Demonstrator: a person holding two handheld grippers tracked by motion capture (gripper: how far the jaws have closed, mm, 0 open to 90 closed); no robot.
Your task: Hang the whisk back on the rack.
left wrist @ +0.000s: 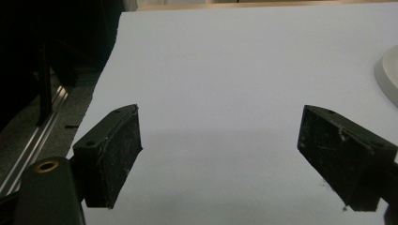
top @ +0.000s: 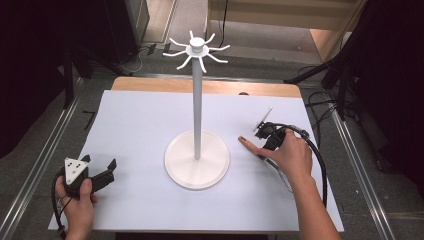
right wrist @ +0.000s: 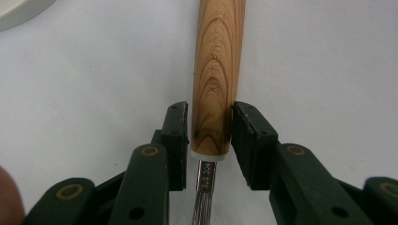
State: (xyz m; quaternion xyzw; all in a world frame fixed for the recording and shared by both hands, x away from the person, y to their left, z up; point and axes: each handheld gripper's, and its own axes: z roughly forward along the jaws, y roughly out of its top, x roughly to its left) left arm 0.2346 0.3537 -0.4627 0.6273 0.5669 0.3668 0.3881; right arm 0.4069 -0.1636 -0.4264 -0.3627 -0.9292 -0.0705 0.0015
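Observation:
A utensil with a light wooden handle (right wrist: 218, 61) and a grooved metal shank (right wrist: 204, 197) lies flat on the white table cover. My right gripper (right wrist: 211, 129) is shut on the handle's lower end, a black pad pressed against each side. From above, the right gripper (top: 265, 145) sits right of the stand, and the handle's tip (top: 245, 141) sticks out toward the stand's base. My left gripper (top: 99, 162) rests near the front left of the table. It stands open, nothing between its jaws (left wrist: 220, 136).
A tall white stand (top: 198, 100) rises from a round base (top: 197, 172) at the table's middle, with several curved hooks (top: 196, 50) at its top. The base's edge (left wrist: 389, 70) shows at the right of the left gripper view. The white cover (top: 140, 125) ends near dark floor rails.

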